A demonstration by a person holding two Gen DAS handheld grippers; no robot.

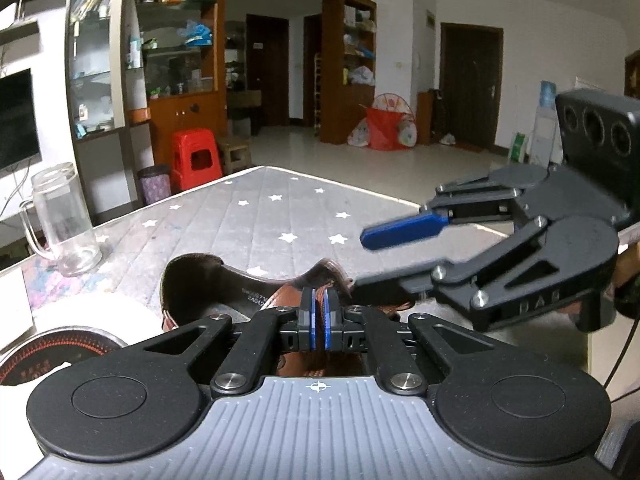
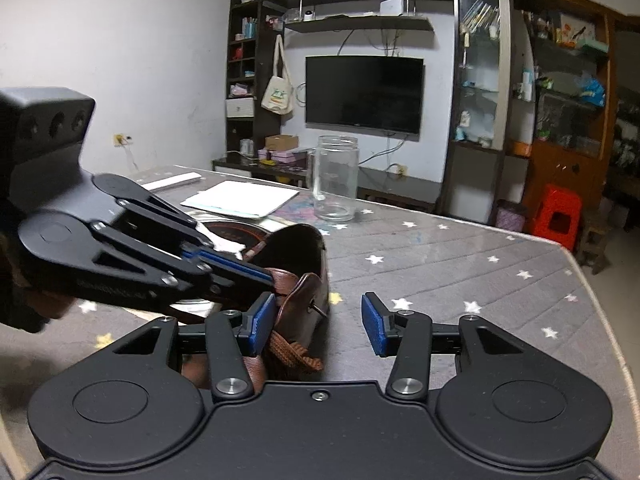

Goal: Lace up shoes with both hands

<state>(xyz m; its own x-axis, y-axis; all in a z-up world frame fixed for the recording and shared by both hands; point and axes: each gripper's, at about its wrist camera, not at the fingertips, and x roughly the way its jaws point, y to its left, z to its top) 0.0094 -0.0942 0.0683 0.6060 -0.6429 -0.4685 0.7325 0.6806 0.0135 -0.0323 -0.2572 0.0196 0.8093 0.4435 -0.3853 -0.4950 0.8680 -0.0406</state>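
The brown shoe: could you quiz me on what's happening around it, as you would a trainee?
1. True or false: the right tool is open, gripping nothing.
2. What stands beyond the shoe? A) a glass jar B) a kettle C) a vase of flowers
3. Fill in: the left tool, over the shoe, is ____ (open/shut).

Key: 1 true; 2 A; 3 shut.

A: How much of the brown shoe (image 1: 224,280) shows?
B: Its toe is hidden behind the left tool (image 1: 319,320); what those blue pads pinch beside the shoe's tongue is too covered to tell.
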